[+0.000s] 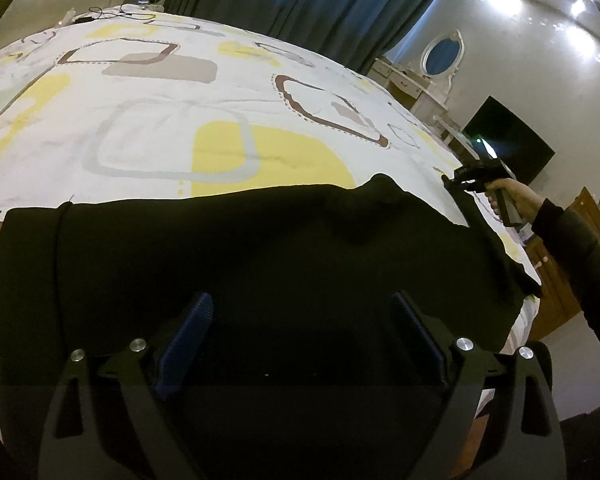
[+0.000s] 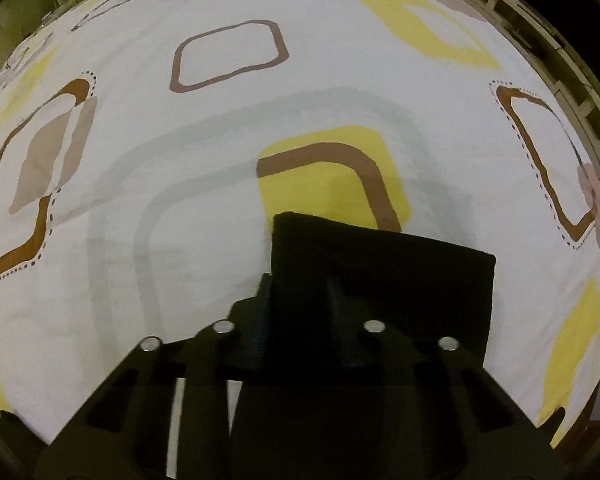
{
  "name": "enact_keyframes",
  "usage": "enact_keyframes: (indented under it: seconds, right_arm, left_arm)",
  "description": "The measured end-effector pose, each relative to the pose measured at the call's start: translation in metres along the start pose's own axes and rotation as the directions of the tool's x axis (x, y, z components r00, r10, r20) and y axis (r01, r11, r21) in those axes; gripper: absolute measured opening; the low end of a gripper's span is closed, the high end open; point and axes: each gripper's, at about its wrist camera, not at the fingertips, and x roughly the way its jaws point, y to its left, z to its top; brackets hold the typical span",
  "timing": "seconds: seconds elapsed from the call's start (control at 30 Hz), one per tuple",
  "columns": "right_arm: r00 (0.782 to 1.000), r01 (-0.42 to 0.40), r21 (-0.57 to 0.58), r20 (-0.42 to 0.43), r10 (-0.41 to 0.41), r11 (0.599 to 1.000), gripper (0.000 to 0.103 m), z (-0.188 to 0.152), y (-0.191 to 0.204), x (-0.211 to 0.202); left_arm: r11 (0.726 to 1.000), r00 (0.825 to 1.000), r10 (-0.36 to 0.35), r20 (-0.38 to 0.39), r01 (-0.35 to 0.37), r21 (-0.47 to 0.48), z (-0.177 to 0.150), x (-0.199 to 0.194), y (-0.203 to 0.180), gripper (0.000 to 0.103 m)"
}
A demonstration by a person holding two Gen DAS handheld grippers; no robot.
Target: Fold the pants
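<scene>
Right hand, dark sleeve, grips handle at far right bed edge, right gripper tipped steeply down. Left gripper angled down over near middle of black fabric pants.

Pants lie flat across near part of white patterned bedsheet; right end runs to bed's right edge. Far sheet wide, bare.

Left jaws spread wide, nothing between. Right jaws clenched on pants' folded corner.
</scene>
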Motion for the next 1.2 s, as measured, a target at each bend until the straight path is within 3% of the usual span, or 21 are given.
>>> enact_keyframes:
  seconds: [0.03,0.2,0.3,0.4,0.5,0.63,0.8,0.93,1.0,1.03,1.13,1.2]
  right_arm:
    - [1.0,-0.025,0.012,0.007,0.025,1.0,0.01,-0.001,-0.004,-0.003]
    - [0.982,-0.164,0.062,0.104,0.157,0.985,0.008,-0.017,-0.035,-0.035]
    - [0.952,-0.263,0.079,0.185,0.245,0.962,0.008,-0.036,-0.067,-0.065]
    - [0.907,-0.345,0.098,0.289,0.305,0.934,0.008,-0.074,-0.117,-0.102]
    - [0.866,-0.405,0.123,0.368,0.338,0.906,0.008,-0.109,-0.175,-0.125]
    - [0.828,-0.462,0.197,0.446,0.341,0.865,0.008,-0.166,-0.252,-0.14]
    - [0.808,-0.53,0.303,0.465,0.362,0.792,0.008,-0.231,-0.318,-0.126]
    - [0.811,-0.553,0.366,0.443,0.383,0.748,0.008,-0.261,-0.338,-0.096]
    - [0.796,-0.583,0.404,0.457,0.396,0.705,0.011,-0.272,-0.345,-0.084]
    - [0.789,-0.596,0.422,0.464,0.402,0.683,0.018,-0.279,-0.349,-0.08]
    - [0.792,-0.589,0.46,0.492,0.361,0.665,0.049,-0.292,-0.358,-0.081]
    - [0.789,-0.59,0.468,0.508,0.346,0.658,0.053,-0.293,-0.369,-0.083]
  left_arm:
    - [1.0,1.0,0.0,0.001,0.0,0.001,0.0,0.0,0.0,0.09]
    - [1.0,1.0,0.008,0.007,-0.008,0.0,-0.001,0.001,0.0,0.09]
    - [1.0,1.0,0.012,0.008,-0.012,-0.008,-0.001,0.002,0.0,0.09]
    - [1.0,1.0,0.019,0.008,-0.018,-0.019,0.0,0.002,0.0,0.09]
    - [0.999,0.999,0.032,0.005,-0.032,-0.026,0.001,0.002,-0.002,0.09]
    - [0.998,0.998,0.067,-0.003,-0.067,-0.016,0.001,0.004,-0.007,0.09]
    - [0.994,0.995,0.104,-0.007,-0.104,-0.016,0.001,0.007,-0.01,0.09]
    - [0.993,0.994,0.112,-0.01,-0.112,-0.028,0.002,0.008,-0.01,0.09]
    - [0.993,0.993,0.115,-0.014,-0.115,-0.028,0.003,0.008,-0.01,0.09]
    - [0.993,0.993,0.117,-0.016,-0.118,-0.027,0.003,0.008,-0.01,0.09]
    - [0.992,0.992,0.126,-0.02,-0.126,-0.029,0.003,0.008,-0.011,0.09]
    - [0.991,0.991,0.131,-0.023,-0.131,-0.027,0.003,0.009,-0.012,0.09]
